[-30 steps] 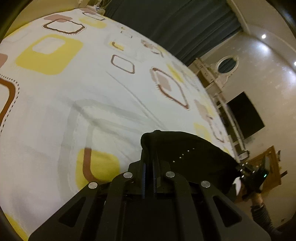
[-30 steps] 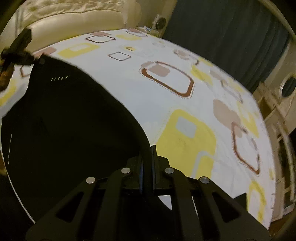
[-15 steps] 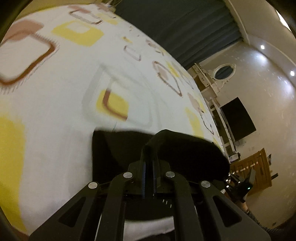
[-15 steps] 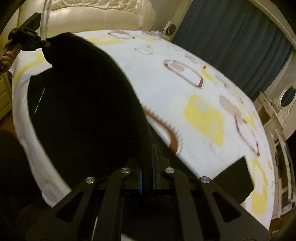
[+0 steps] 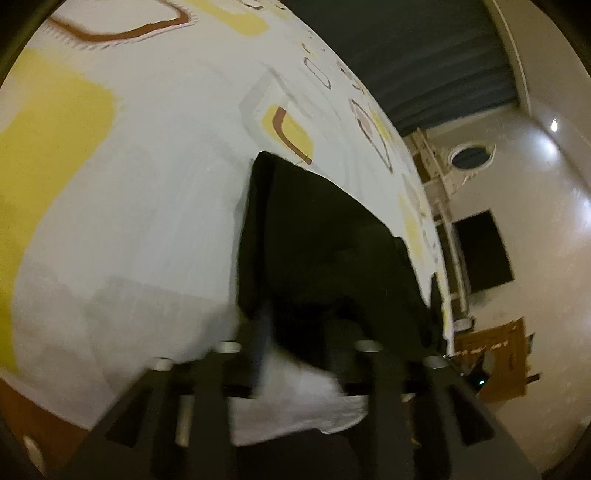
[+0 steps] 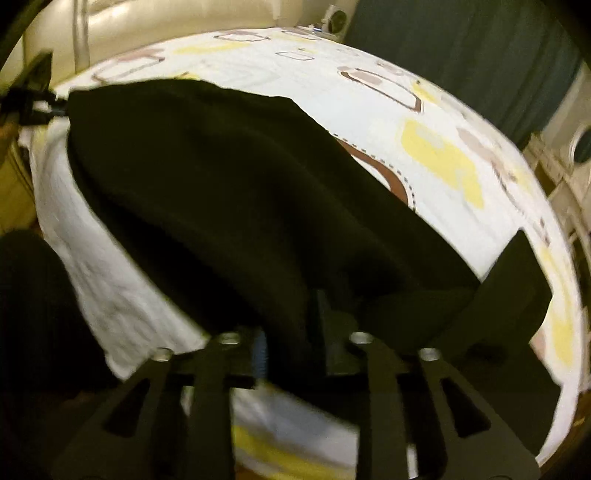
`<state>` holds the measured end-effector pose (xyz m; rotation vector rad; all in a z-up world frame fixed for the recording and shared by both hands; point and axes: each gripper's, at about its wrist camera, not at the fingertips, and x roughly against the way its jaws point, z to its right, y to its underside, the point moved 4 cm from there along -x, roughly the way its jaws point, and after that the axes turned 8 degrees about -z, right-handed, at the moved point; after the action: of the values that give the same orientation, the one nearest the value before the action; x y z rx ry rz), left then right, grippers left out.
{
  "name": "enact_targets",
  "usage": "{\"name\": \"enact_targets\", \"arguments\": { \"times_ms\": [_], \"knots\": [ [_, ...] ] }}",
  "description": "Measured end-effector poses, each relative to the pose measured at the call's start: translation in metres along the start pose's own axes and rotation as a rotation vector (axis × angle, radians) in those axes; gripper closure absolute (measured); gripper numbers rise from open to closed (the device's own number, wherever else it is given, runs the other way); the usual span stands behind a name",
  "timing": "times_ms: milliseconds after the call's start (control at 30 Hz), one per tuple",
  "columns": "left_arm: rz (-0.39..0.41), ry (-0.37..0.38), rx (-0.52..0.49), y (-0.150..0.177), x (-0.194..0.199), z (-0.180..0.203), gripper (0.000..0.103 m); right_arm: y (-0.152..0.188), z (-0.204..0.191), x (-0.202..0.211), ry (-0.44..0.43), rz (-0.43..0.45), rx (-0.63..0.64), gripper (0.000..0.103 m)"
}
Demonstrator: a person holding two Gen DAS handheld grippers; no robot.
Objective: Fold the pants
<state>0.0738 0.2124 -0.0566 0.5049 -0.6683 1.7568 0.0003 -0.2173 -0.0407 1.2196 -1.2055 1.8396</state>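
Black pants [image 5: 314,229] lie folded on the patterned white and yellow bed sheet [image 5: 147,184], close to the bed's near edge. My left gripper [image 5: 295,325] hovers at their near corner, its jaws opening; fabric lies between the blurred fingers, with no pad pressing on it. In the right wrist view the pants [image 6: 221,166] spread across to the left, where the left gripper [image 6: 33,99] sits at their far corner. My right gripper [image 6: 291,325] is also opening, with a fold of black cloth loose between its fingers.
The sheet [image 6: 443,129] stretches far beyond the pants. A cream padded headboard [image 6: 147,22] and a dark curtain [image 5: 406,55] stand behind the bed. A white dresser with an oval mirror [image 5: 469,157], a black screen [image 5: 484,251] and wooden furniture [image 5: 498,358] line the far wall.
Both grippers carried the pants' edge toward the near side of the bed and down. They were shut on the cloth before; now both stand apart and the cloth lies on the lower layer.
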Motion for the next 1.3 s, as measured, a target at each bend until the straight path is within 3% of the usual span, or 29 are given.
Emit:
{"name": "enact_targets", "arguments": {
  "times_ms": [33,100,167,267,400,600,800,967,1167,1267,1300],
  "knots": [
    [0.012,0.019,0.019,0.004,0.005,-0.002,0.049,0.006,0.000,0.007,-0.022,0.006,-0.031,0.051],
    [0.039,0.070,0.057,0.012,0.016,-0.002,0.047,0.012,0.002,0.016,-0.066,0.008,-0.084,0.049],
    [0.063,0.087,0.085,0.016,0.020,0.001,0.042,0.016,0.013,0.026,-0.146,0.029,-0.187,0.049],
    [0.076,0.114,0.104,0.015,0.016,0.011,0.041,0.021,0.031,0.031,-0.312,0.058,-0.381,0.048],
    [0.074,0.064,0.103,0.004,0.000,0.021,0.040,0.038,0.043,0.023,-0.526,0.078,-0.636,0.048],
    [0.078,0.023,0.138,-0.010,-0.022,0.020,0.040,0.054,0.057,-0.003,-0.736,0.064,-0.933,0.048],
    [0.075,-0.013,0.143,-0.016,-0.032,0.022,0.041,0.055,0.065,-0.012,-0.765,0.079,-1.054,0.048],
    [0.056,-0.062,0.107,-0.012,-0.038,0.025,0.070,0.054,0.071,-0.010,-0.737,0.123,-1.103,0.048],
    [0.041,-0.090,0.103,-0.010,-0.044,0.023,0.074,0.052,0.073,-0.022,-0.694,0.101,-1.174,0.050],
    [0.036,-0.089,0.100,-0.011,-0.045,0.025,0.079,0.052,0.076,-0.026,-0.659,0.093,-1.196,0.073],
    [0.037,-0.099,0.090,-0.011,-0.046,0.027,0.084,0.050,0.076,-0.028,-0.654,0.087,-1.190,0.092]
  ]
}}
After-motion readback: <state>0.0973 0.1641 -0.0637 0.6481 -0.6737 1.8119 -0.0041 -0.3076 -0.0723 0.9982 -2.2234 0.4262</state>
